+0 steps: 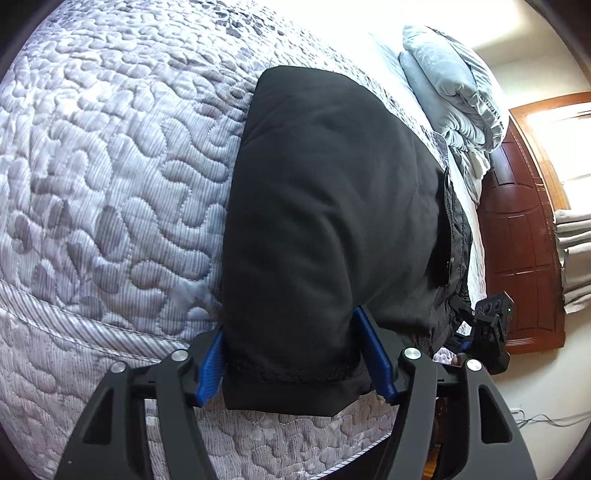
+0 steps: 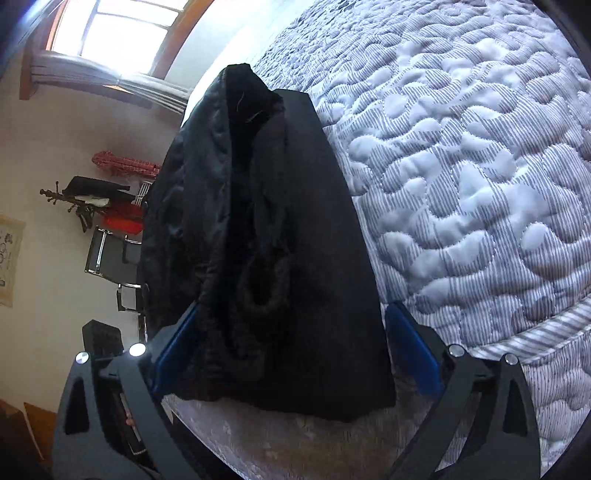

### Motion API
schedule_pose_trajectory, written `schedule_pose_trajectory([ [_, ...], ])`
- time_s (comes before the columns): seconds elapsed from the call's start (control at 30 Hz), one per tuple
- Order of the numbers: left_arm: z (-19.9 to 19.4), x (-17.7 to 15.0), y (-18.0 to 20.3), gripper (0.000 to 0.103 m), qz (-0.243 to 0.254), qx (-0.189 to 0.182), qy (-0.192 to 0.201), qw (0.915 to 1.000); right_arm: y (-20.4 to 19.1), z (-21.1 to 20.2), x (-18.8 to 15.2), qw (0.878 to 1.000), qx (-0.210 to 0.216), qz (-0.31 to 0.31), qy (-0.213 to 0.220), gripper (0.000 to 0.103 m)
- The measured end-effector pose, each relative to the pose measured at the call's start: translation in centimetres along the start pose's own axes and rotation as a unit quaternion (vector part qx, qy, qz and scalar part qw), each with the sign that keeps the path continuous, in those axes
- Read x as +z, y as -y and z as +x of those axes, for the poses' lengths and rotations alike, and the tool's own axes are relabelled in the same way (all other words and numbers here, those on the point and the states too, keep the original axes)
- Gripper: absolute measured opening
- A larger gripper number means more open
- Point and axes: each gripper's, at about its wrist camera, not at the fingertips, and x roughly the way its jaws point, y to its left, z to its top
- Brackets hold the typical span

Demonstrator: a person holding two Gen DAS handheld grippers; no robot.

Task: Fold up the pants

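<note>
The black pants point(image 1: 325, 206) lie folded in a thick stack on the quilted bed point(image 1: 110, 166). In the left wrist view my left gripper point(image 1: 295, 354) has its blue pads wide apart on either side of the near end of the stack, with the cloth between them, not pinched. In the right wrist view the pants point(image 2: 266, 236) show their waistband end with fleece lining. My right gripper point(image 2: 295, 350) also straddles the near end with its pads wide apart. The right gripper's body point(image 1: 493, 332) shows at the right in the left wrist view.
Folded grey bedding point(image 1: 450, 92) sits at the head of the bed by a dark wooden headboard point(image 1: 524, 240). The right wrist view shows a window point(image 2: 107, 29), a coat rack point(image 2: 85, 199) and a chair point(image 2: 110, 254) beside the bed. The bed edge point(image 1: 92, 328) runs below the grippers.
</note>
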Motion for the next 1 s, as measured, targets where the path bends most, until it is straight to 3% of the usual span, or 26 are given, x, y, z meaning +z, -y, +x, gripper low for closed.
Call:
schedule_pose_trajectory([
  [0.03, 0.0, 0.0, 0.1, 0.065, 0.002, 0.001, 0.000, 1.0000, -0.3, 0.0, -0.1, 1.000, -0.003, -0.009, 0.006, 0.090],
  [0.07, 0.1, 0.1, 0.3, 0.064, 0.002, 0.001, 0.001, 1.0000, -0.7, -0.2, -0.2, 1.000, -0.003, -0.023, 0.014, 0.072],
  [0.1, 0.0, 0.1, 0.4, 0.064, 0.000, 0.000, 0.002, 1.0000, -1.2, -0.6, -0.4, 0.999, -0.004, -0.036, 0.020, 0.068],
  [0.17, -0.1, 0.0, 0.8, 0.064, 0.004, 0.001, 0.004, 1.0000, -2.0, -1.3, -0.7, 0.998, -0.009, -0.055, 0.026, 0.050],
  [0.27, -0.2, -0.3, 1.6, 0.064, 0.013, 0.005, 0.007, 0.9999, -2.9, -2.7, -0.6, 0.997, -0.004, -0.068, 0.036, 0.040],
  [0.47, 0.9, -1.0, 1.6, 0.065, -0.002, -0.015, -0.005, 0.9999, -4.9, -5.0, -0.2, 0.992, -0.016, -0.111, 0.062, 0.039],
  [0.57, 1.9, -1.0, 1.6, 0.070, 0.012, -0.006, -0.010, 0.9999, -2.6, -3.4, -0.2, 0.995, -0.036, -0.082, 0.040, 0.041],
  [0.63, 1.7, -0.8, 1.8, 0.069, 0.009, -0.014, -0.013, 0.9998, -1.6, -3.1, -0.5, 0.997, -0.021, -0.068, 0.042, 0.042],
  [0.8, 0.2, 1.5, 2.1, 0.068, 0.040, 0.002, 0.017, 0.9990, -1.3, -3.2, -0.6, 0.996, -0.024, -0.077, 0.042, 0.044],
  [0.93, 1.9, 3.8, 2.4, 0.078, 0.062, -0.015, -0.034, 0.9974, -1.2, -3.0, -0.7, 0.996, -0.021, -0.074, 0.037, 0.046],
  [1.0, 2.6, 4.6, 2.4, 0.078, 0.082, -0.012, -0.045, 0.9955, -0.9, -3.0, -0.7, 0.996, -0.021, -0.075, 0.036, 0.047],
])
